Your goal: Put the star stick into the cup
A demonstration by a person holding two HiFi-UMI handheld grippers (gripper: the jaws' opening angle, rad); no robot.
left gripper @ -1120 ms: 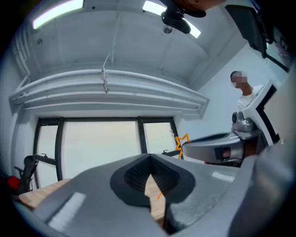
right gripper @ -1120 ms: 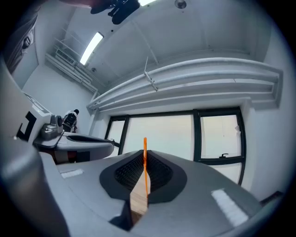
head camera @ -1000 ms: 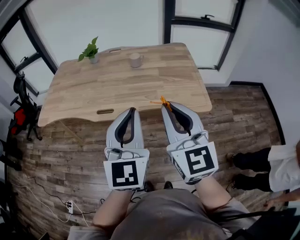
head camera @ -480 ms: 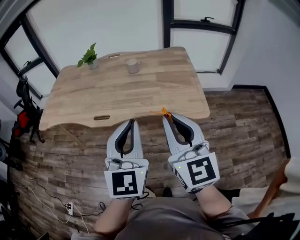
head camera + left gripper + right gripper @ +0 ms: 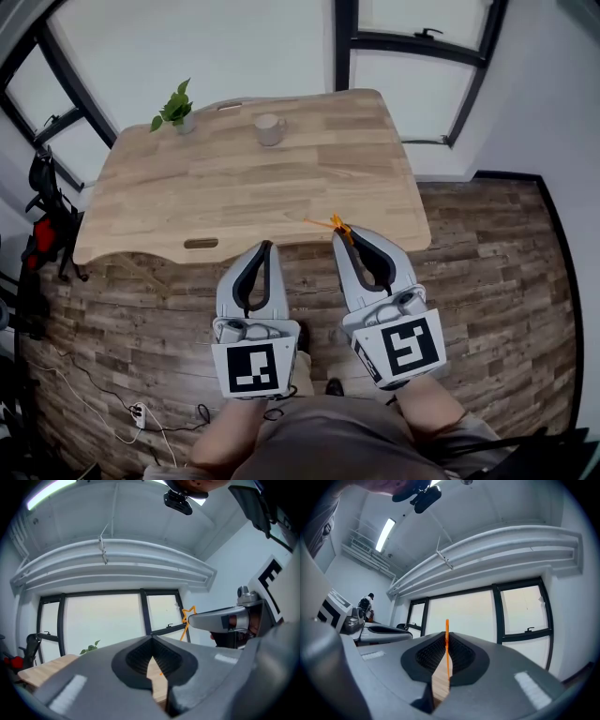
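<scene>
- Two tools in my view: the left gripper (image 5: 262, 247) and the right gripper (image 5: 345, 236) sit side by side over the wood floor (image 5: 487, 281), just short of the table's (image 5: 234, 187) near edge.
- I read the right gripper's jaws as clamped on the star stick (image 5: 334, 223); in its own view the thin orange stick (image 5: 447, 644) stands upright in the pinch and rises past the tips.
- From the head view, I see the stick's free end poke out over the table's near edge.
- The left gripper's jaws meet tip to tip, with nothing between them.
- The cup (image 5: 270, 128) stands upright at the far side of the table, well apart from the stick.
- I also see a plant (image 5: 173, 105) at the far left corner.
</scene>
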